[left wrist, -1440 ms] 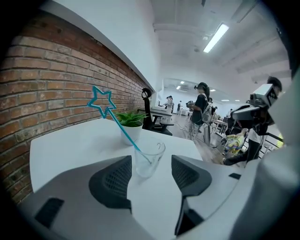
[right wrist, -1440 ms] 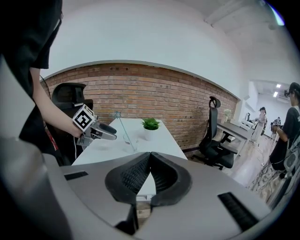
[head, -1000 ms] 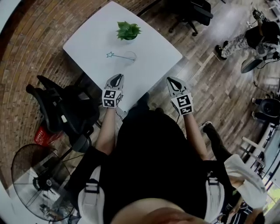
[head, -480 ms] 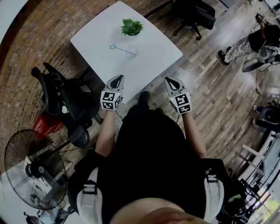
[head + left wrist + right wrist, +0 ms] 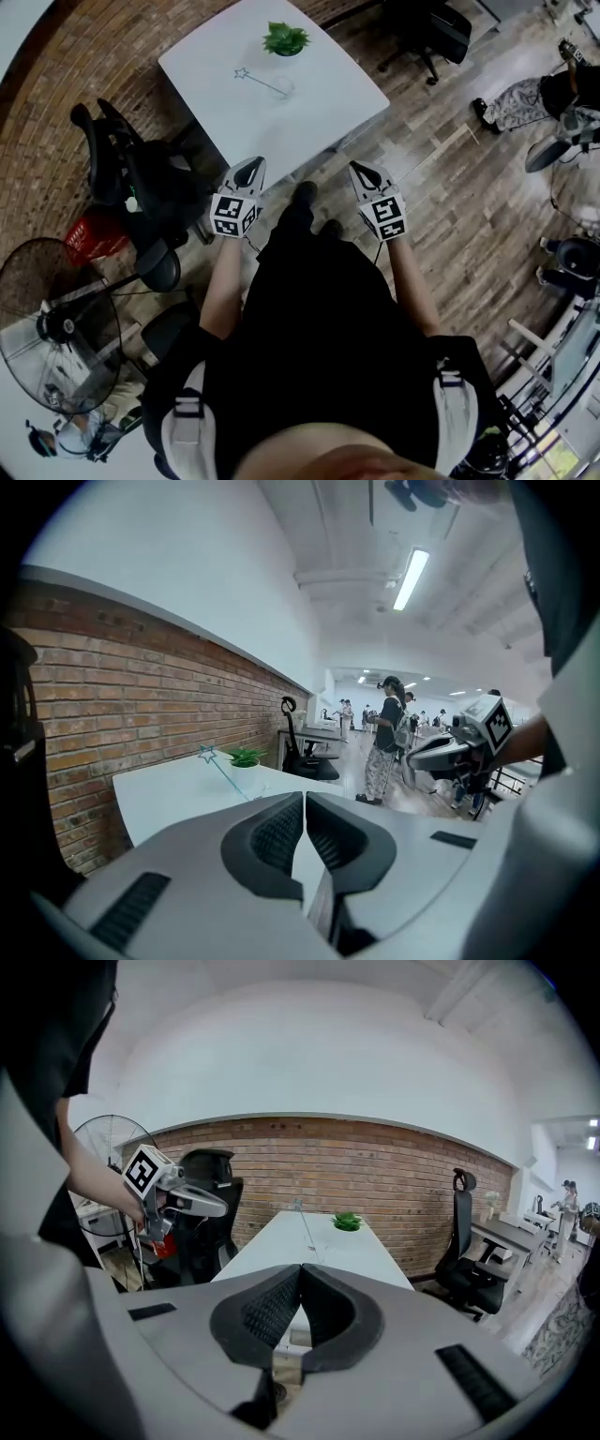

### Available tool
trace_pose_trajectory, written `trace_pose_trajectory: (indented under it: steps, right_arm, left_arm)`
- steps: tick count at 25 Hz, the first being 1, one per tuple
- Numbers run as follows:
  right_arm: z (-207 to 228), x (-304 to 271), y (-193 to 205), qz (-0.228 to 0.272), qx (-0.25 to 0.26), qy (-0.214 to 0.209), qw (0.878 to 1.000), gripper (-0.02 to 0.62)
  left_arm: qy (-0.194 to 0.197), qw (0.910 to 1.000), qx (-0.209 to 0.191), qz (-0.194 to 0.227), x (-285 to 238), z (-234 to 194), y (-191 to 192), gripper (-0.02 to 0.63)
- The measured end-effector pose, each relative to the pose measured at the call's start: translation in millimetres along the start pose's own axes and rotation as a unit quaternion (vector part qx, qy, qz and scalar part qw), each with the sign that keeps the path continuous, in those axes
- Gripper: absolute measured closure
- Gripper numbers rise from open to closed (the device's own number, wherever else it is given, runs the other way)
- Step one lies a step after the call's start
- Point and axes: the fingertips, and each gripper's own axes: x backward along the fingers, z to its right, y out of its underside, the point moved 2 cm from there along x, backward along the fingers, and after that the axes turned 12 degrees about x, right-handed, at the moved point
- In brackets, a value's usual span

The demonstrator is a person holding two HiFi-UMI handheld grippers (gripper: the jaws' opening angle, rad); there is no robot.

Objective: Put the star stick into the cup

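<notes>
Left gripper [image 5: 250, 167] and right gripper [image 5: 362, 172] were both shut empty, star stick [image 5: 258, 82] well ahead, closer to the left.

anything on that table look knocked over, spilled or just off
Nothing stands out. The star stick leans slanted in the clear cup, star end up, and the potted plant stands upright on the white table. No spill shows.
</notes>
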Motion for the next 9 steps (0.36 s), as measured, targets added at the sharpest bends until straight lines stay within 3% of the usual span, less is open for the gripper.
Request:
trace_pose_trajectory:
  steps: [9]
  right_arm:
    - [-22.5, 24.1, 30.8, -0.001, 0.001, -0.026, 1.000, 0.597]
  left_arm:
    - [-0.015, 0.9997, 0.021, -0.001, 34.7, 37.0, 37.2, 0.580]
